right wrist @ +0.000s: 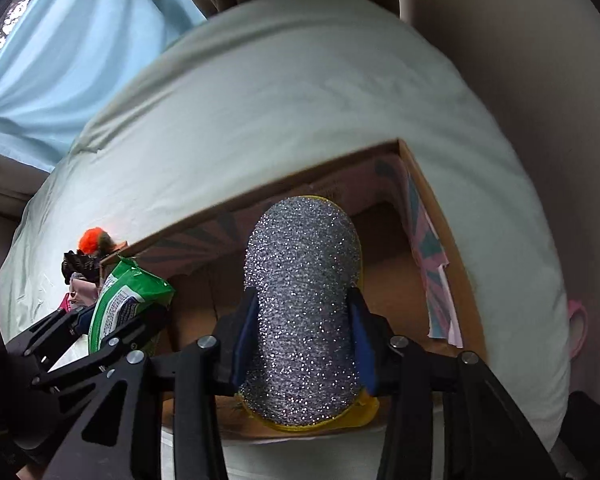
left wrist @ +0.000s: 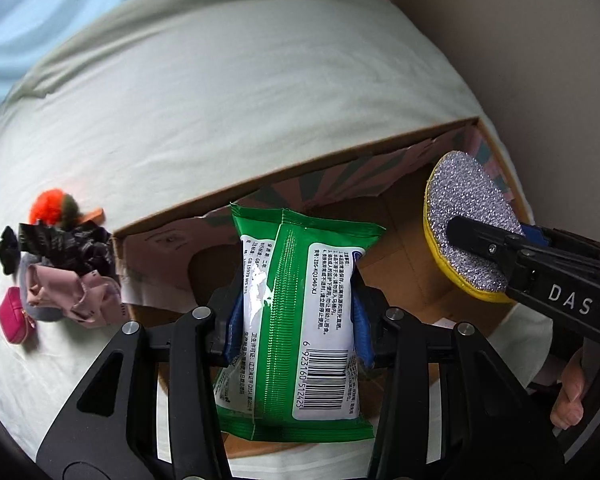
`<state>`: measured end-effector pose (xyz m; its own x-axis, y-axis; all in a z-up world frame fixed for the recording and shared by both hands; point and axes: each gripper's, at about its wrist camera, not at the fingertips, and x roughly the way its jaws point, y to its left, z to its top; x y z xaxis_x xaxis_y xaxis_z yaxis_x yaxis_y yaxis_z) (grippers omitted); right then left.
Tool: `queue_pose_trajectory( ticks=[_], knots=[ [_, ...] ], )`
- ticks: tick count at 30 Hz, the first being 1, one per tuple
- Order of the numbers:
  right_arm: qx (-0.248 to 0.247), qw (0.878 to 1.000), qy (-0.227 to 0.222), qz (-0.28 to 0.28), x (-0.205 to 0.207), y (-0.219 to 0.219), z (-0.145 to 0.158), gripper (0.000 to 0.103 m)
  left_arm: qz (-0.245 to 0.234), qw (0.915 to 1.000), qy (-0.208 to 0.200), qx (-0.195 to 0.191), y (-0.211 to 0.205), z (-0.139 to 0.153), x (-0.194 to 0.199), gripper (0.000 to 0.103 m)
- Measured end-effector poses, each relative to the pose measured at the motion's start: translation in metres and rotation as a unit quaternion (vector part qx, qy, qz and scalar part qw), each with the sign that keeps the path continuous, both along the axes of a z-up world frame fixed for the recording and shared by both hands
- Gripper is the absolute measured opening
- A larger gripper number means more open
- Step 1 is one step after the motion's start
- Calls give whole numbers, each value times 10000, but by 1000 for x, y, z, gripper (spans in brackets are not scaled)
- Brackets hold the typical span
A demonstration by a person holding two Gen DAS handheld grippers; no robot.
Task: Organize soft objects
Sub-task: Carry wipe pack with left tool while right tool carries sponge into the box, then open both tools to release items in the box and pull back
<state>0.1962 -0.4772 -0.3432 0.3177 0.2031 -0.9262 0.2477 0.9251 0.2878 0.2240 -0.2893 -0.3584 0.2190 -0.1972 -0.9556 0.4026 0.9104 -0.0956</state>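
Big pale bedsheet takes up most of both views, with an open cardboard box sitting on it, though its floor is mostly blocked by what's held over it. The left gripper is clamped on a green wet-wipes pack above the box's left part, the pack's lower end hiding behind the fingers, and the right gripper is squeezing a glittery silver sponge with a yellow rim over the right part. Off the box's left side there's a jumbled little pile: black fabric, pinkish cloth, an orange pom-pom, a magenta pouch, too tangled to sort out.
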Motion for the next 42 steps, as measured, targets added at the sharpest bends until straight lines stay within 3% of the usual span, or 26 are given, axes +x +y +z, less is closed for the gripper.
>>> queue_pose_trajectory(
  ticks=[1, 3, 4, 5, 6, 14, 21, 33, 42],
  knots=[
    [46, 10000, 41, -16, 2, -2, -4, 45, -38, 10000, 30, 45, -2, -4, 0, 43],
    [157, 9998, 95, -86, 7, -5, -12, 69, -116, 9997, 127, 180, -7, -10, 1, 66],
    [225, 9996, 100, -124, 8, -7, -15, 79, -134, 9995, 121, 256, -6, -12, 1, 93],
    [309, 9993, 105, -166, 9, -9, -17, 97, -151, 9995, 83, 250, -4, -11, 0, 102],
    [404, 9989, 129, -203, 9, -11, -19, 102, -146, 9996, 68, 222, -2, -10, -1, 102],
    [364, 9991, 20, -224, 1, -16, -11, 102, -48, 9996, 45, 281, 7, 7, -8, 102],
    [250, 9995, -178, -99, -11, -10, 15, 102, -59, 9988, -249, 418, 7, 33, -21, 102],
    [-119, 9937, -1019, 442, -55, 30, 120, 102, 461, 9942, -976, -1, 61, 139, -71, 102],
    [-537, 9696, -1989, 1319, -102, 98, 208, 102, 1174, 9788, -1675, -114, 128, 220, -126, 102]
  ],
)
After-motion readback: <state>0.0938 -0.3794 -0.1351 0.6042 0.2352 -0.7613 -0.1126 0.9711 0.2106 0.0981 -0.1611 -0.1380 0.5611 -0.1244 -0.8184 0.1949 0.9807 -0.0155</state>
